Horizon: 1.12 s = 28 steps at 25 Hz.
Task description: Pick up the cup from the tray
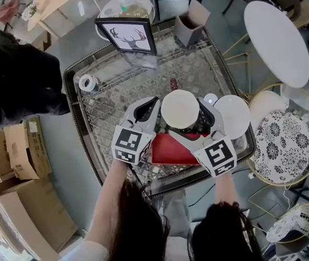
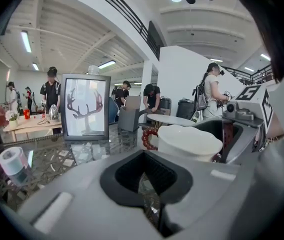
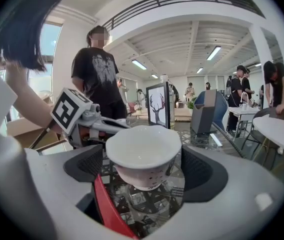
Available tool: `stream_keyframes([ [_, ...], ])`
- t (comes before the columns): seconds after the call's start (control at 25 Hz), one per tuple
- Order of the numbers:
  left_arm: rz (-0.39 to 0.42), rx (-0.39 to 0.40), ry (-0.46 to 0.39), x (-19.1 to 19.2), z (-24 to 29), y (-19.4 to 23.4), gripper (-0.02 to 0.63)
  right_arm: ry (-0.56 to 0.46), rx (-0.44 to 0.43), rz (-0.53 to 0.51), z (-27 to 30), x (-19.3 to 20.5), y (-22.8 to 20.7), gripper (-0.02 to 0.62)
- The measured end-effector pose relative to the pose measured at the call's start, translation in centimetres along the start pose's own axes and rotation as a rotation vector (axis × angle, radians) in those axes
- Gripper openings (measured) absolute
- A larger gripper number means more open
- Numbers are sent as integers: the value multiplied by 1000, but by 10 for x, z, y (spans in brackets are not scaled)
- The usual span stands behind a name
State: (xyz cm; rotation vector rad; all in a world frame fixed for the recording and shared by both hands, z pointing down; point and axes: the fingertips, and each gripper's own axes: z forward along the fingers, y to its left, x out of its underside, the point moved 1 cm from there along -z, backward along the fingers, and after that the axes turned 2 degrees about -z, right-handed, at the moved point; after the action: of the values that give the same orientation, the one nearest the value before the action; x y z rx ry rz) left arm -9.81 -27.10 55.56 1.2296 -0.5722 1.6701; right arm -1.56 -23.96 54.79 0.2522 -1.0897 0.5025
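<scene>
A white cup (image 1: pixel 180 109) sits between the jaws of my right gripper (image 1: pixel 186 121), which is shut on its sides. In the right gripper view the cup (image 3: pixel 143 155) hangs clear of the glass, with the red tray (image 3: pixel 107 206) low at the left. From above, the red tray (image 1: pixel 171 149) lies under and just nearer than the cup. My left gripper (image 1: pixel 145 109) is close beside the cup on its left, shut with nothing in it. In the left gripper view the cup (image 2: pixel 188 142) shows to the right of the jaws.
The glass-topped table (image 1: pixel 111 86) also holds a deer picture frame (image 1: pixel 126 35), a tape roll (image 1: pixel 88 82), a grey box (image 1: pixel 190 28), red beads (image 1: pixel 173 84) and a white saucer (image 1: pixel 232 116). A white round table (image 1: pixel 277 39) and a patterned stool (image 1: pixel 283 145) stand at the right.
</scene>
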Motion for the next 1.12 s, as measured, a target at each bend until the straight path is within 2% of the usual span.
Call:
stream_keyframes([
  [0.28, -71, -24, -46, -9, -35, -3, 2, -118, 108, 131, -48, -14, -2, 494],
  [0.36, -134, -2, -92, -19, -51, -12, 2, -144, 128, 134, -60, -24, 8, 386],
  [0.44, -165, 39, -114, -29, -63, -27, 2, -150, 129, 148, -68, -30, 21, 320],
  [0.52, -142, 91, -109, -38, -73, -49, 2, -165, 127, 181, -74, -38, 28, 240],
  [0.56, -125, 114, -109, -43, -78, -60, 2, -186, 122, 202, -78, -46, 31, 161],
  [0.6, -109, 129, -110, -49, -84, -70, 2, -207, 115, 216, -82, -55, 34, 40],
  [0.64, -93, 135, -110, -56, -90, -79, 2, -219, 111, 218, -86, -64, 38, 23],
  [0.8, -58, 97, -122, -80, -120, -94, 2, -195, 129, 176, -106, -90, 56, 23],
  [1.12, -38, 95, -141, -106, -178, -114, 2, -136, 180, 183, -143, -109, 101, 23],
])
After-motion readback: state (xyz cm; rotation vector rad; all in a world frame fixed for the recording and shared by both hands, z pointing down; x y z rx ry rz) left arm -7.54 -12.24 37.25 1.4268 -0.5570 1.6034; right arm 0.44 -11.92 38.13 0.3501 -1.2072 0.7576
